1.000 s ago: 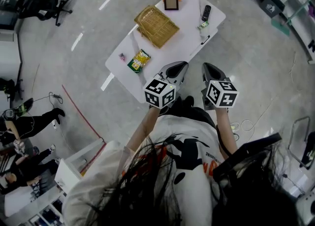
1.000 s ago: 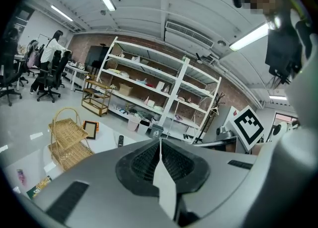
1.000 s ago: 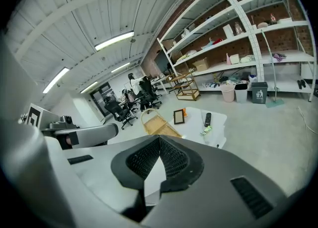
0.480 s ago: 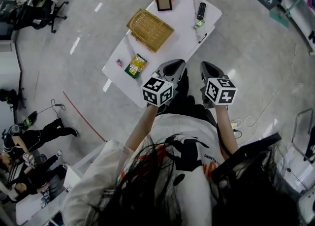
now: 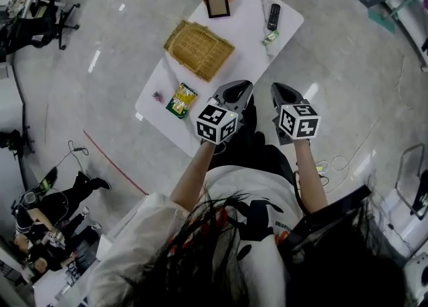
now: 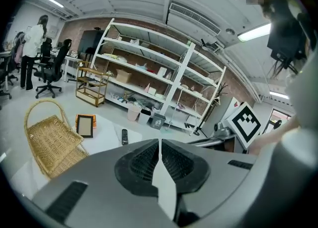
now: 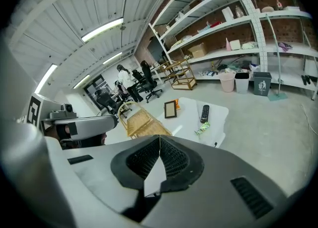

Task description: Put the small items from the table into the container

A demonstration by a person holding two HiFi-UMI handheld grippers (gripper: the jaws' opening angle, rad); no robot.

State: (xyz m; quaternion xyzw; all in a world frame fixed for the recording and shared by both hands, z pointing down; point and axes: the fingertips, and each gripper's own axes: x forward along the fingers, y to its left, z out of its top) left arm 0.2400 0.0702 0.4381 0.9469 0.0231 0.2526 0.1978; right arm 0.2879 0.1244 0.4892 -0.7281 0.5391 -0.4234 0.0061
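Standing on the pale floor [image 5: 348,78], a white desk [image 5: 249,45] carries everything. The biggest thing on it is a wicker basket [image 5: 198,49], set toward its left side. Nearer the camera, the left hand-held gripper [image 5: 241,88] and the right hand-held gripper [image 5: 279,91] hover side by side over the desk's near end. Each has its jaws pressed together with nothing between them, and neither touches any item. At the far end lies a dark picture frame [image 5: 217,3] with an orange edge showing behind it. A yellow-green snack packet [image 5: 181,99] lies by the near left corner, apart from the basket. A black remote [image 5: 273,16] sits along the far right edge, with a small green wrapper [image 5: 270,37] just beside it. Smallest of all is a tiny pink item [image 5: 157,96], near the packet at the desk's left edge.
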